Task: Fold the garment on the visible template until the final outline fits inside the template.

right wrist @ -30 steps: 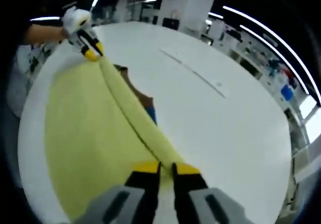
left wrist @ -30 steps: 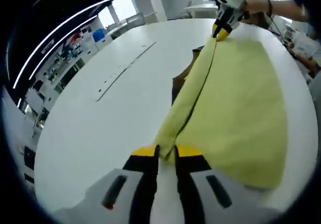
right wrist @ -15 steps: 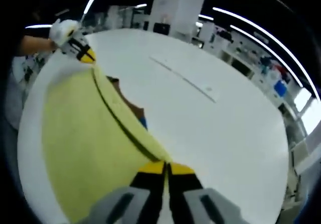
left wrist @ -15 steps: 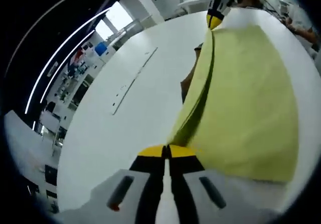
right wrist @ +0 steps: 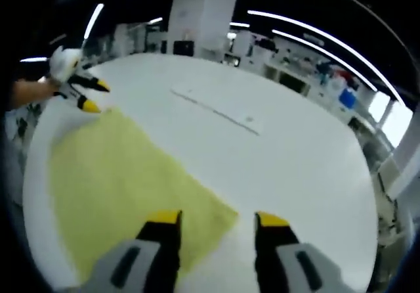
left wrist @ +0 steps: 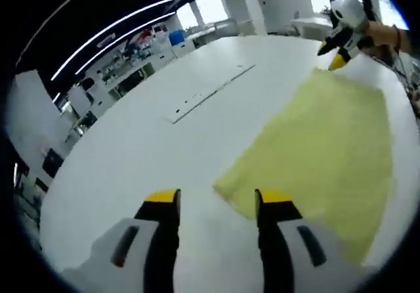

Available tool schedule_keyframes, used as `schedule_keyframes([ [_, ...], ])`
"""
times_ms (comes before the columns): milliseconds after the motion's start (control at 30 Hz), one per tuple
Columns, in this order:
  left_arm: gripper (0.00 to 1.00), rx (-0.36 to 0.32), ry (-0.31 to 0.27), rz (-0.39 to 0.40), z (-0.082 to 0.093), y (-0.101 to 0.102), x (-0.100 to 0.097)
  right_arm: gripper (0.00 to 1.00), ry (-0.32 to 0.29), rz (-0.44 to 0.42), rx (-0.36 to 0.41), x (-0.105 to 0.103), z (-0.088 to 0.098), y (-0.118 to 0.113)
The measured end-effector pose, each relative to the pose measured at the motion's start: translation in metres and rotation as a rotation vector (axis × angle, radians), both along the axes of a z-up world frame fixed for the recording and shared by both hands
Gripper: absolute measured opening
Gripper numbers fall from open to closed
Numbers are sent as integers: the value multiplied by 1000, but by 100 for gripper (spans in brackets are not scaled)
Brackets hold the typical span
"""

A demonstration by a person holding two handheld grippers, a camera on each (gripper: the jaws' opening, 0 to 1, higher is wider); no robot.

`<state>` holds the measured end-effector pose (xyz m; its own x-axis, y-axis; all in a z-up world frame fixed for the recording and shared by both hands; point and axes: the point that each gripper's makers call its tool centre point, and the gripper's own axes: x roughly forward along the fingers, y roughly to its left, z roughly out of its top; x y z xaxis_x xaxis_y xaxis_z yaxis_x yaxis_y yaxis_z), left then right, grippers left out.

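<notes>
Lying flat on the round white tabletop (left wrist: 131, 155) is the pale yellow cloth garment (left wrist: 321, 148), spread as a smooth sheet with one corner just ahead of the left claw (left wrist: 220, 198); that claw's black jaws with yellow tips stand wide apart and hold nothing, the cloth corner lying between and a little beyond the tips; whether a tip touches the cloth cannot be told. In the left gripper view the right claw (left wrist: 336, 55) shows at the far end of the garment, near its farther corner, carried by a person's hand in a white housing; its yellow-tipped jaws look parted, with nothing between them. In the right gripper view the same yellow garment (right wrist: 125, 181) lies on the tabletop (right wrist: 289, 155), a corner pointing between the tips of the right claw (right wrist: 216, 217), whose jaws are spread wide and empty; the left claw (right wrist: 92, 96) shows far off by the opposite corner, jaws parted. A thin pale strip (left wrist: 210, 92) lies on the tabletop well apart from the garment, also seen in the right gripper view (right wrist: 213, 109); small marks on it are too blurred to read. No legible writing or brand shows; shelves with blue and red items stand blurred beyond the tabletop.
</notes>
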<state>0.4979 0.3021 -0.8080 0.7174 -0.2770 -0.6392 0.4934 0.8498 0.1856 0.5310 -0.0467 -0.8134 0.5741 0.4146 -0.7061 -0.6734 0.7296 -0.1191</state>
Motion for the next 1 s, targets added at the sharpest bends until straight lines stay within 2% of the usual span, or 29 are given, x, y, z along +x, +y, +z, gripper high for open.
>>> schedule_keyframes([
  [100, 57, -87, 6, 27, 3, -3, -9, 61, 32, -6, 17, -7, -1, -2],
  [200, 67, -175, 20, 50, 8, -8, -21, 69, 66, -2, 48, -21, 3, 1],
  [533, 89, -305, 27, 53, 22, -12, -65, 88, 176, -22, 178, -72, 10, 10],
  [767, 92, -369, 38, 60, 26, -11, -93, 90, 207, -9, 193, -105, 11, 9],
  [1000, 87, -404, 57, 61, 25, -16, -123, 90, 227, -12, 215, -132, 9, 7],
])
